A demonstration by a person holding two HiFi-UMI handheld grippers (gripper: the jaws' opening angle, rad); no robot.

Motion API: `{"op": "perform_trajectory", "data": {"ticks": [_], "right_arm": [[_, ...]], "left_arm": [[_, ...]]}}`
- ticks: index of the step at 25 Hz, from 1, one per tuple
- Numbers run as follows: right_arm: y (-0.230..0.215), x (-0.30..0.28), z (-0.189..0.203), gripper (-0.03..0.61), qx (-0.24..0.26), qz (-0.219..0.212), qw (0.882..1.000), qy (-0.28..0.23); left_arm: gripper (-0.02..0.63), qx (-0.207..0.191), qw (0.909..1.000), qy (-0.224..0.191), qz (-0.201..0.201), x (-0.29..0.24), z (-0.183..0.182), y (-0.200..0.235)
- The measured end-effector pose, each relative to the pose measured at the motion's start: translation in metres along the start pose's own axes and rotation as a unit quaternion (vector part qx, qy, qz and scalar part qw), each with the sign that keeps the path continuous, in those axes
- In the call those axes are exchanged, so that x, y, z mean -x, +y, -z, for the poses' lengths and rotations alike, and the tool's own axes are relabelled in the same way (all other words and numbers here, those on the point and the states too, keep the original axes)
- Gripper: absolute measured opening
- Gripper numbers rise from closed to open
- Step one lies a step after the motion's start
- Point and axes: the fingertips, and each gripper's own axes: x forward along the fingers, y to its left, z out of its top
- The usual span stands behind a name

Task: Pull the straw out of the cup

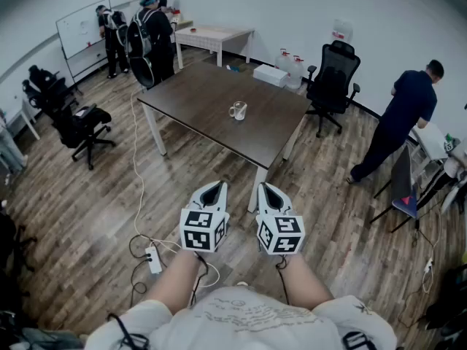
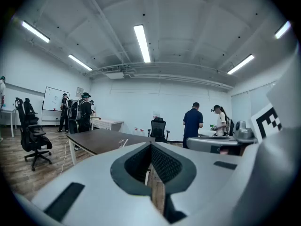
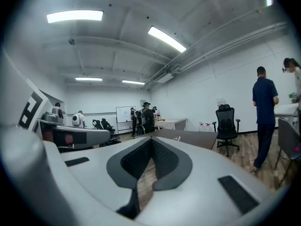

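A clear glass cup (image 1: 238,111) with a pale straw leaning in it stands alone near the middle of the dark brown table (image 1: 204,93). Both grippers hang side by side over the wooden floor, well short of the table's near corner. My left gripper (image 1: 217,186) is shut with nothing in it, and my right gripper (image 1: 265,187) is also shut and empty. In the left gripper view the closed jaws (image 2: 151,145) point toward the table, with the cup (image 2: 123,143) small and far off. The right gripper view shows its closed jaws (image 3: 151,140) and the cup (image 3: 178,138) far off.
Black office chairs stand at the left (image 1: 76,122) and behind the table (image 1: 332,75). A person in dark blue (image 1: 400,119) stands at the right, and others (image 1: 149,35) stand by a whiteboard at the back left. A power strip (image 1: 153,259) with cables lies on the floor.
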Motion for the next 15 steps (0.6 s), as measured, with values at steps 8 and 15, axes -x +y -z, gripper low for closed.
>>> {"op": "perform_trajectory", "data": {"ticks": [8,15], "right_arm": [[-0.022,-0.012,-0.005,0.015,-0.007,-0.002,1.0,-0.01],[-0.039,-0.018,0.001,0.015,-0.006,-0.007,1.0,-0.007]], "left_arm": [[0.008,-0.004,1.0,0.0,-0.004,-0.025,0.001,-0.004],[0.008,-0.006,0.9998,0.001,-0.017,-0.045,0.006,-0.004]]}}
